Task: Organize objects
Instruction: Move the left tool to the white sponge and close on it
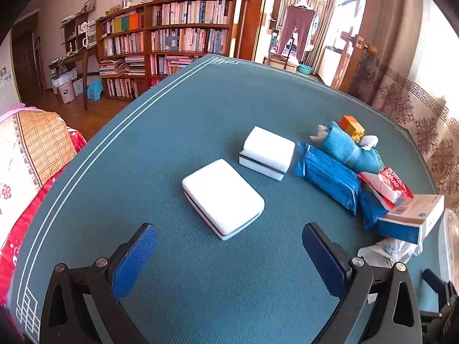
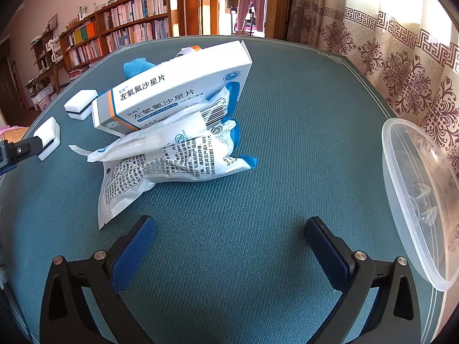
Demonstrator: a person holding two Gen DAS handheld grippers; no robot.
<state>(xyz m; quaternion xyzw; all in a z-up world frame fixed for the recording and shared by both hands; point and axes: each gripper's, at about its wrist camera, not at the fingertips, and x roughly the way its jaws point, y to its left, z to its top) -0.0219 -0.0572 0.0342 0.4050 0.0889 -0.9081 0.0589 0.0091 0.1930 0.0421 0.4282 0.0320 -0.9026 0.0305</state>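
Observation:
In the left wrist view my left gripper is open and empty, just short of a white sponge block. A second white sponge lies beyond it. To the right lies a pile: a blue packet, a blue cloth, a red and white pack, a medicine box and an orange and yellow toy block. In the right wrist view my right gripper is open and empty above the mat, near a white plastic pouch with the medicine box resting on it.
A clear plastic tub stands at the right edge of the green table mat. Both sponges show at the left of the right wrist view. Bookshelves and a curtain lie beyond the table.

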